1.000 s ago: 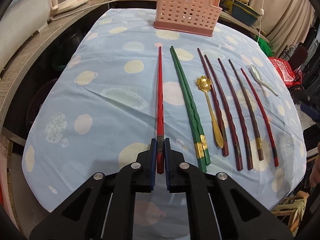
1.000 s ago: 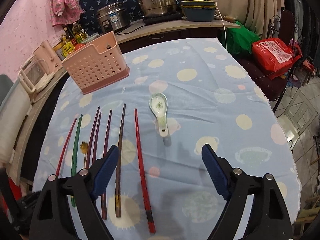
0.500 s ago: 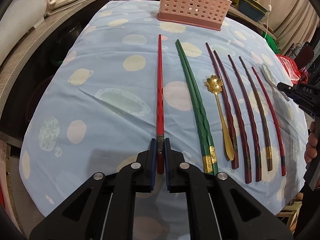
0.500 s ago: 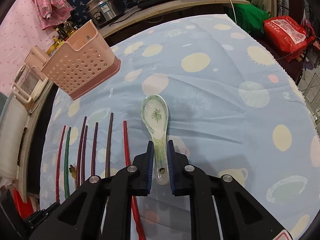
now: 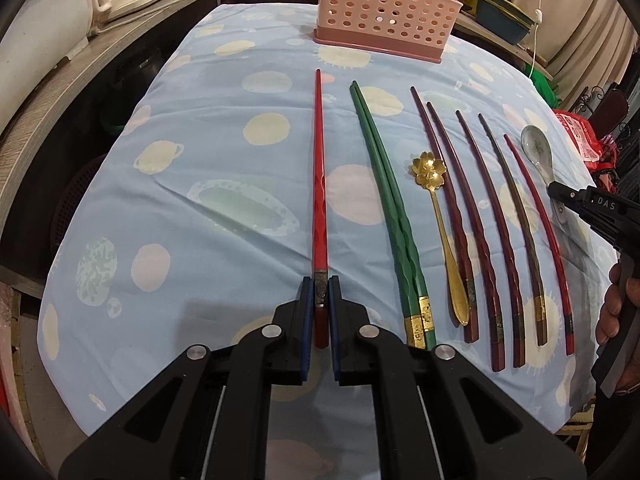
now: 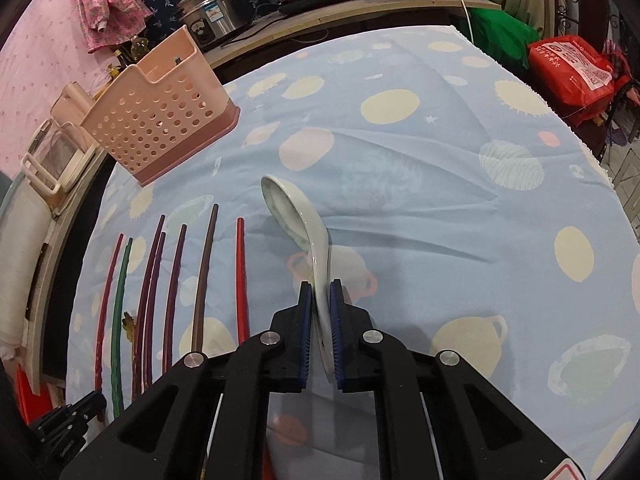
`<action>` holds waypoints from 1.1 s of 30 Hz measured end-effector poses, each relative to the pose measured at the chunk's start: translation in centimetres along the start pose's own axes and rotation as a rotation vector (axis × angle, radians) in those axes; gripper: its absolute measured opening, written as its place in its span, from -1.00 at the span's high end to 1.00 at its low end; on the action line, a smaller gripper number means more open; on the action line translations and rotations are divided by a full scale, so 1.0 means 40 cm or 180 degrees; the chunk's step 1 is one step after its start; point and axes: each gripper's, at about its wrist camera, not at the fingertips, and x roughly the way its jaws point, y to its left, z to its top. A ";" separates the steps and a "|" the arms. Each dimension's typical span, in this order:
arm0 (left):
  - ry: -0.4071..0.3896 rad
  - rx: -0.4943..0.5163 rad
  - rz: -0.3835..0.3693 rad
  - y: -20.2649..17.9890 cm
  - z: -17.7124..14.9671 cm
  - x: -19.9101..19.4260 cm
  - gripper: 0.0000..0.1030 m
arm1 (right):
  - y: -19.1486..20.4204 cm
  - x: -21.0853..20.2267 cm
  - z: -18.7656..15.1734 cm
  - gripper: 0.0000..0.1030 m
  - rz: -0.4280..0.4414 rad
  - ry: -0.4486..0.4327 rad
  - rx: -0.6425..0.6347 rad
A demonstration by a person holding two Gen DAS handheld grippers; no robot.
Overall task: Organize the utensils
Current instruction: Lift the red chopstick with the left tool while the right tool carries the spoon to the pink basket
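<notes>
My left gripper (image 5: 320,280) is shut on the metal-banded end of a single red chopstick (image 5: 319,168), which lies straight on the blue cloth. My right gripper (image 6: 320,286) has its jaws closing, with the pads pressed on the handle of the white ceramic spoon (image 6: 288,204). The spoon is rolled onto its side. In the left wrist view that spoon (image 5: 538,148) lies at the far right with the right gripper (image 5: 558,194) on its handle. The pink perforated holder (image 5: 384,4) stands at the table's far edge.
Between the grippers lie a green chopstick pair (image 5: 384,176), a gold flower spoon (image 5: 430,168) and several dark red and brown chopsticks (image 5: 472,208). Pots (image 6: 216,12) and a counter stand behind the table. A red bag (image 6: 572,72) sits off the right side.
The right gripper came down and its wide-open jaws closed on the spoon's handle; the spoon then turned onto its side. The left gripper kept its hold on the red chopstick.
</notes>
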 end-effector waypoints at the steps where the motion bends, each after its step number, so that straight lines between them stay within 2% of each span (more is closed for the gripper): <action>1: 0.0000 -0.0002 -0.0010 0.001 0.001 -0.002 0.86 | 0.003 -0.004 -0.002 0.86 -0.0014 0.0005 -0.0025; 5: -0.0059 -0.0019 -0.0052 0.006 -0.008 -0.029 0.86 | 0.022 -0.064 -0.012 0.86 -0.0076 -0.0093 -0.0146; 18: -0.0574 0.0016 -0.0194 0.007 0.017 -0.206 0.87 | 0.054 -0.265 -0.024 0.87 -0.0039 -0.0478 -0.0247; 25: -0.0904 0.0087 -0.0193 0.003 0.101 -0.310 0.87 | 0.088 -0.332 0.024 0.87 0.0023 -0.0672 -0.0332; 33: -0.1396 0.0275 -0.0020 -0.009 0.280 -0.429 0.87 | 0.158 -0.352 0.127 0.87 0.0214 -0.0788 -0.0467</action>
